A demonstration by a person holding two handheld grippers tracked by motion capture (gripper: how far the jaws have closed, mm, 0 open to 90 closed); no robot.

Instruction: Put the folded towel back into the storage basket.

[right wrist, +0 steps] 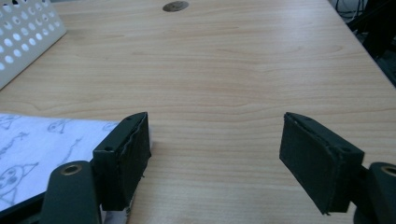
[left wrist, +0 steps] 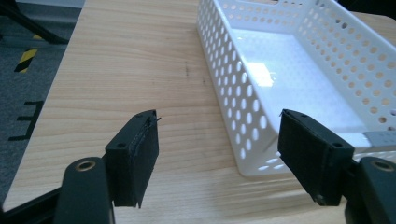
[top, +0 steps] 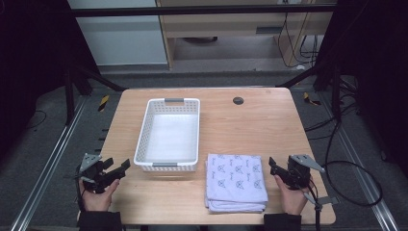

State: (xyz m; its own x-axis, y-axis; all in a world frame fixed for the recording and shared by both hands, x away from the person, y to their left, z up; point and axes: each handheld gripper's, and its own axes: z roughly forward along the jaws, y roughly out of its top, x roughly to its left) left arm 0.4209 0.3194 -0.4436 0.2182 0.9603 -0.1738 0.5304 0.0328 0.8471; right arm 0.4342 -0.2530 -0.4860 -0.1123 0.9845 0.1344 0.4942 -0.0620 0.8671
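Observation:
A white perforated basket (top: 144, 139) stands empty on the wooden table, left of centre; its near corner (left wrist: 243, 135) faces my left gripper view. To its right lies a folded white cloth (top: 235, 182) printed with small dark figures, whose right edge (right wrist: 42, 140) reaches beside my right gripper's left jaw. My left gripper (top: 118, 169) hovers at the table's front left, open, with nothing between its jaws (left wrist: 217, 156). My right gripper (top: 272, 166) is held just right of the cloth, open and empty (right wrist: 215, 156).
A round grey cable grommet (top: 238, 100) is set in the table (top: 250, 130) near its far edge. Bare wood lies beyond the cloth and left of the basket. Metal frame rails (top: 43, 168), cables and black stands surround the table on the floor.

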